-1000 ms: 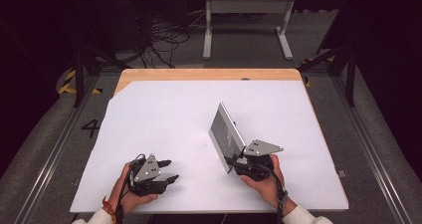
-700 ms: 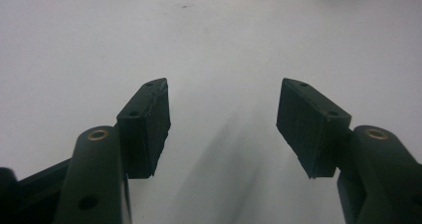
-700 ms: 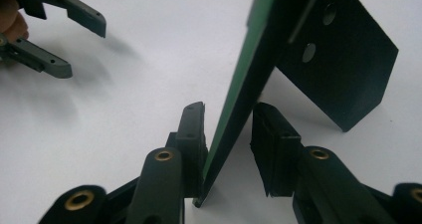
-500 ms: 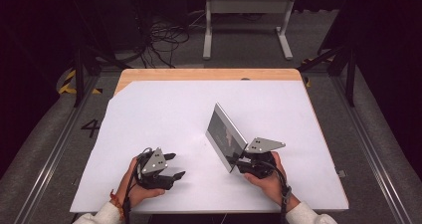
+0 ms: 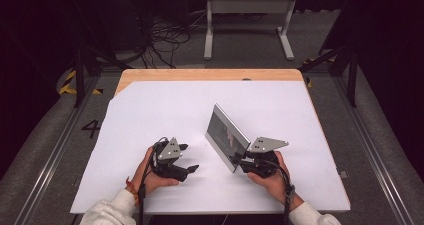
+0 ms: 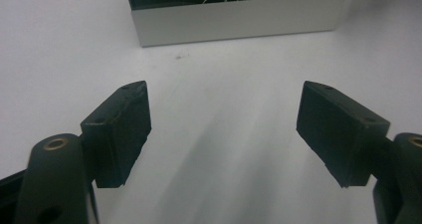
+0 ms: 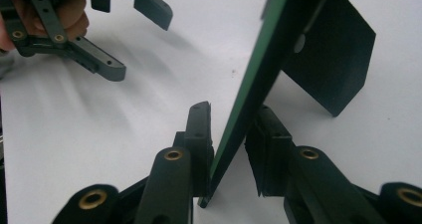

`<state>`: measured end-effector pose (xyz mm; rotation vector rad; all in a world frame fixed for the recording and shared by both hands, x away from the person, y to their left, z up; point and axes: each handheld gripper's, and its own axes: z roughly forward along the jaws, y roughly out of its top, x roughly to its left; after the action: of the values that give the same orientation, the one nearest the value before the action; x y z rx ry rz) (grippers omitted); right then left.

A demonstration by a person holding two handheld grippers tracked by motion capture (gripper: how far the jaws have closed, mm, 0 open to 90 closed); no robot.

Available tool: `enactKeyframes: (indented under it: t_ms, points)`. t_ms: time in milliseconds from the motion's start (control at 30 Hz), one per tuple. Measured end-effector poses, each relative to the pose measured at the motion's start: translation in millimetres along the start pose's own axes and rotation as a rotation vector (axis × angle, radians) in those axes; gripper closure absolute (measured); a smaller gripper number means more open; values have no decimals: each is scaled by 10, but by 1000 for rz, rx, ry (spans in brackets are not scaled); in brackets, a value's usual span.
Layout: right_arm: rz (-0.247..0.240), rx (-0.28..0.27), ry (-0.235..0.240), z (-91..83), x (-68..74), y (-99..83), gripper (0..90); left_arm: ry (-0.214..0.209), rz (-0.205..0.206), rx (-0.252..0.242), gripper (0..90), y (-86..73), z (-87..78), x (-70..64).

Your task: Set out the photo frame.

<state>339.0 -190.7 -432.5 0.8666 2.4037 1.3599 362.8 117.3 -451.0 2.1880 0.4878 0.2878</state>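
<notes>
High view: right hand-held gripper (image 5: 239, 161) clamps picture frame (image 5: 226, 136) corner; left hand-held gripper (image 5: 189, 158) gapes empty nearby.

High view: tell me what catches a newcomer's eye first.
A silver picture frame stands tilted on the white table, right of centre, with the right gripper clamped on its lower edge. The left gripper, jaws wide open, rests apart to its left. Tangled cables lie on the floor beyond.

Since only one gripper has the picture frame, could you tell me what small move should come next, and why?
Probably ease the left gripper forward to the picture frame. Its jaws are wide open and empty, facing the frame's lower edge, while the right gripper clamps one edge and holds it tilted on the table.
</notes>
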Motion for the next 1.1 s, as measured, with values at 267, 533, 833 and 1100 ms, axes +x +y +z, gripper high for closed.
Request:
enactKeyframes:
  t_ms: [267,533,833,1100]
  points:
    - [11,-31,-37,-102,27,-16,682,-22,-1,3,184,111,166,38]
    - [-2,-44,-14,-158,3,-3,764,-42,-14,9,160,180,279,106]
    - [32,-19,71,-178,-205,20,788,-61,-39,-3,144,248,380,209]
    - [3,-9,9,-214,-149,-21,737,-60,-43,-17,144,305,436,298]
